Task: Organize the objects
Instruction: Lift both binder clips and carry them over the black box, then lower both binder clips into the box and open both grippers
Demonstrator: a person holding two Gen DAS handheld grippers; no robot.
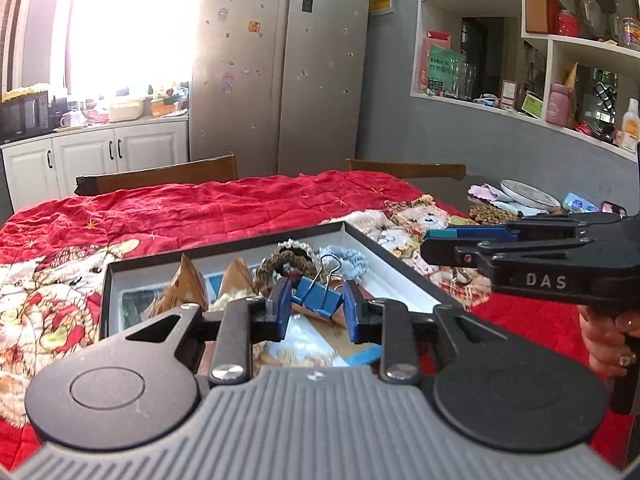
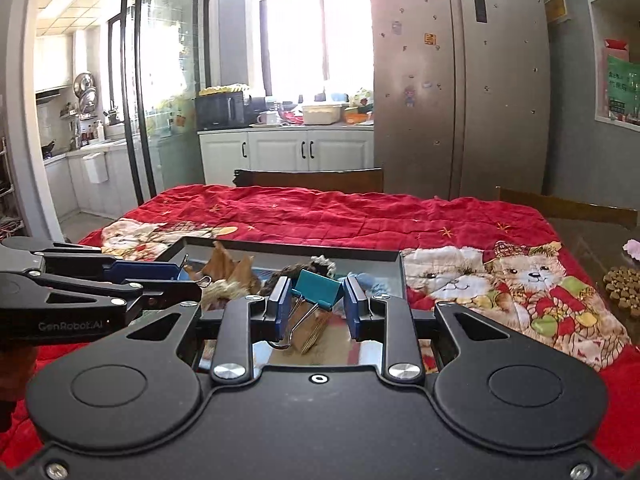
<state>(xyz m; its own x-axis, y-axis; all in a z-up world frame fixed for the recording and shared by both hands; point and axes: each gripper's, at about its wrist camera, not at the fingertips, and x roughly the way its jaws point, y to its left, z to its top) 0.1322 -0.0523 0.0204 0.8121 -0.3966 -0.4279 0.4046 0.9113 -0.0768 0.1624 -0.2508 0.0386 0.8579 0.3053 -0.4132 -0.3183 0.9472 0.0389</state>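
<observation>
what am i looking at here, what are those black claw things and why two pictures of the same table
The claws are not a robot. A person holds two hand tools, each with a pair of jaws and a camera looking along them. One picture comes from the left gripper, the other from the right gripper, so each also sees the other tool from the side. The left holds a blue clip between its jaws, the right a teal clip. Below them, on a table under a red cloth, lies an open shallow box already holding paper pieces and knitted bits. A fridge stands behind.
</observation>
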